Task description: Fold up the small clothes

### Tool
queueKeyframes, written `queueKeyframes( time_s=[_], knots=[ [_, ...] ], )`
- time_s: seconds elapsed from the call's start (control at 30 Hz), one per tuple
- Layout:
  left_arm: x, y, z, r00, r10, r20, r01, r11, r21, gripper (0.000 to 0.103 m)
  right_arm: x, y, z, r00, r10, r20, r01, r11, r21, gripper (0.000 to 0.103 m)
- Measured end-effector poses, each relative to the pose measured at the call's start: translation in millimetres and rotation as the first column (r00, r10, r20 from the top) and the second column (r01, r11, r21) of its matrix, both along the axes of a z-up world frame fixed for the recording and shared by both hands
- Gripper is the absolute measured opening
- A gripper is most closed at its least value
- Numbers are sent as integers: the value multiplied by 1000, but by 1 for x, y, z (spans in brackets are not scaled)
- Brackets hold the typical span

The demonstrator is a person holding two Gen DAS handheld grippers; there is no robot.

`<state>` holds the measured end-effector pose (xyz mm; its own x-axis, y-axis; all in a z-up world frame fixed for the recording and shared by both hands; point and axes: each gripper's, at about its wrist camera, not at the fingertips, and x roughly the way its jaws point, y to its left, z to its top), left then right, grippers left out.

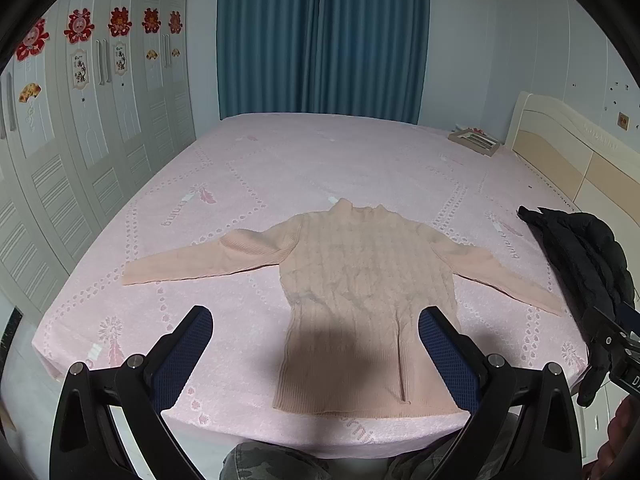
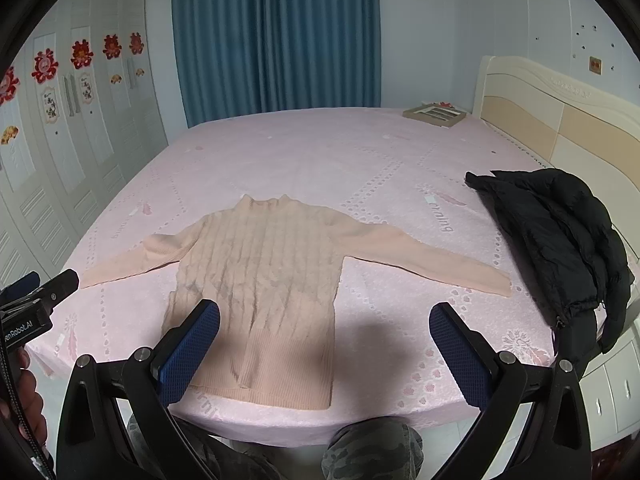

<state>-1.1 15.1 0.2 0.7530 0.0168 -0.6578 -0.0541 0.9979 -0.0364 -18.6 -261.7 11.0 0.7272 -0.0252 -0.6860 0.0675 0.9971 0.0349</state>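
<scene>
A small peach ribbed sweater (image 1: 360,280) (image 2: 264,272) lies flat on the pink bed, collar away from me, both sleeves spread out to the sides, hem near the front edge. My left gripper (image 1: 316,320) hovers open above the hem, its blue-padded fingers (image 1: 188,356) wide apart and holding nothing. My right gripper (image 2: 325,316) is also open and empty, over the sweater's lower right side. The left gripper's body (image 2: 36,300) shows at the far left of the right wrist view, and the right gripper's body (image 1: 616,340) at the far right of the left wrist view.
A black puffer jacket (image 2: 560,232) (image 1: 580,256) lies on the bed's right side. A picture frame (image 2: 434,114) rests at the far right corner by the headboard (image 2: 560,120). White wardrobes (image 1: 80,140) line the left wall; blue curtains (image 1: 320,40) hang behind. The person's camouflage trousers (image 2: 372,452) are below.
</scene>
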Motion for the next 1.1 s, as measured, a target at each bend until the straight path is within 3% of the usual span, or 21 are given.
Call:
queueKeyframes(
  time_s=[0.47, 0.67, 0.8, 0.9, 1.1],
  knots=[
    [6, -4, 4, 999, -18, 36, 18, 1000, 15, 103, 10, 0, -2, 1000, 2, 8, -2, 1000, 1, 103],
    [20, 4, -5, 999, -7, 33, 8, 1000, -21, 103, 25, 7, -11, 1000, 6, -3, -6, 1000, -27, 103],
    [35, 19, -25, 1000, 14, 21, -13, 999, -42, 103, 45, 11, -28, 1000, 11, -25, -12, 999, -37, 103],
    [53, 34, -50, 999, 13, -33, -16, 997, -78, 103, 65, 12, -47, 999, -2, -41, 1, 1000, -19, 103],
    [92, 77, -108, 986, 99, -130, -109, 992, -66, 95, 101, 12, -93, 994, -2, -114, 3, 1000, 3, 98]
  ],
)
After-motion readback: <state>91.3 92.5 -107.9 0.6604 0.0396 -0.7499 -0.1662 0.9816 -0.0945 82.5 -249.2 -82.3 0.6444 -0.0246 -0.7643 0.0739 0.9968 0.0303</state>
